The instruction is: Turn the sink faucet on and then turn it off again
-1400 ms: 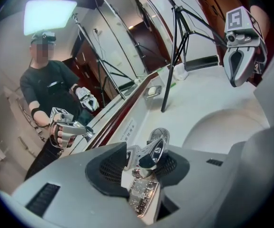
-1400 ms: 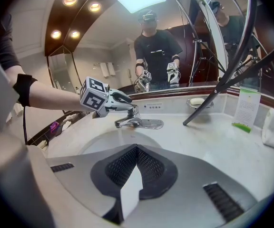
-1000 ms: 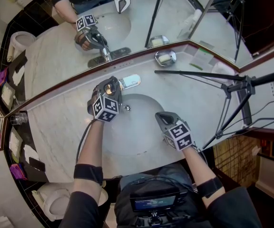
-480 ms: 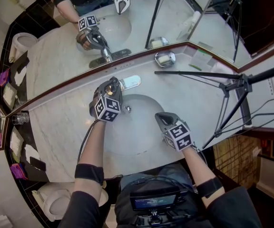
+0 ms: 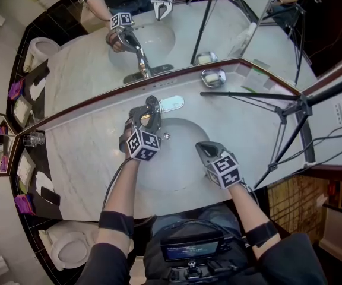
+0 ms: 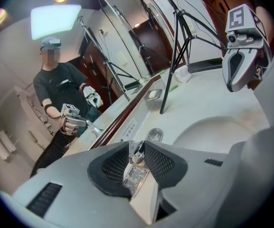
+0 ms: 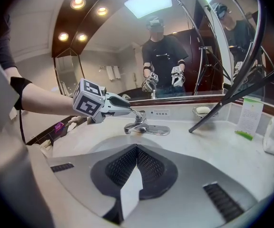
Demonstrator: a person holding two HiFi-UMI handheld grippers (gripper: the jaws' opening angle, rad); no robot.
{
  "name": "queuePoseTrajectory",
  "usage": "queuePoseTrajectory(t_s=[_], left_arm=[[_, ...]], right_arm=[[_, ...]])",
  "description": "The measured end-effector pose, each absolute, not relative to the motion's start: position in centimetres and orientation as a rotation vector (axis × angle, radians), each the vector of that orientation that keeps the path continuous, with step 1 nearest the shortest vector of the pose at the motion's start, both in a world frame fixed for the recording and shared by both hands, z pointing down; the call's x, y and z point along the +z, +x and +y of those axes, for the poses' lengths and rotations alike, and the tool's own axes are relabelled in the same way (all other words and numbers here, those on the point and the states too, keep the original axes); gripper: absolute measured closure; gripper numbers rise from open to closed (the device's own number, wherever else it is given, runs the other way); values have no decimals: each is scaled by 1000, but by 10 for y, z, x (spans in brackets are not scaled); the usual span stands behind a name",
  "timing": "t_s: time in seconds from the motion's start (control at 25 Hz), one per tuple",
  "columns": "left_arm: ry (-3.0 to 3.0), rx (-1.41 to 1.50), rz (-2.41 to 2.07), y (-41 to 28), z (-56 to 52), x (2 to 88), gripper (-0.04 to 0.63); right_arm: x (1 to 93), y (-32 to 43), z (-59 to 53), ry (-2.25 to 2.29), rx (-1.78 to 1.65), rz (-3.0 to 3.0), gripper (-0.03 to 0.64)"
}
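Note:
The chrome faucet [image 5: 170,104] stands at the back of the oval sink [image 5: 177,174], and its lever [image 5: 152,104] is tilted up. My left gripper [image 5: 149,115] reaches it from the front. In the left gripper view the lever's flat end [image 6: 133,177] lies between the black pads [image 6: 163,163], which have just been closing and now press on it. The right gripper view shows that left gripper [image 7: 127,109] gripping the lever tip above the faucet [image 7: 144,127]. My right gripper [image 5: 202,147] hangs over the basin's front right, shut and empty [image 7: 137,148]. Running water cannot be made out.
A large mirror [image 5: 100,46] runs behind the marble counter. A soap dish [image 5: 214,76] and a green card [image 5: 255,76] sit at the back right. A black tripod [image 5: 278,105] leans across the right side. A glass [image 5: 33,139] stands far left, with a toilet [image 5: 70,248] below.
The left gripper has drawn back and up a little with the lever in it, and the lever now stands raised. The right gripper has stayed in place. The head view has shifted.

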State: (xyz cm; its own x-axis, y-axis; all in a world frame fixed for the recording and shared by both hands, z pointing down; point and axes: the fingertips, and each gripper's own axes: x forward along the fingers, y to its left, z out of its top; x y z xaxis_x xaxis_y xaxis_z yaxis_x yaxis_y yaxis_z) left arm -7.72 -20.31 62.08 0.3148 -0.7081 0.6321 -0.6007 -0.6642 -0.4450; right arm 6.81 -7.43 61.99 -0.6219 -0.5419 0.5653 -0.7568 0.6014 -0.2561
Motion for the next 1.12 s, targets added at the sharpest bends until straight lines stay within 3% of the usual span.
queuePoseTrajectory(t_s=[0.2,0.36,0.68,1.12], left_arm=[[-2455,-1258,1308,-91,-170,598,505],[-2536,-1152,1496,-110,-144,575,589],[-2744,-758,1918,-146,-98,541,591],[-2751,-536,2153,-180,-54,542,592]], right_arm=[[608,57,-72,1002,647,-2431,598],[596,45,-76,975,620,-2462,598],[577,23,-82,932,558,-2499,598],[560,14,-85,938,495,-2500,598]])
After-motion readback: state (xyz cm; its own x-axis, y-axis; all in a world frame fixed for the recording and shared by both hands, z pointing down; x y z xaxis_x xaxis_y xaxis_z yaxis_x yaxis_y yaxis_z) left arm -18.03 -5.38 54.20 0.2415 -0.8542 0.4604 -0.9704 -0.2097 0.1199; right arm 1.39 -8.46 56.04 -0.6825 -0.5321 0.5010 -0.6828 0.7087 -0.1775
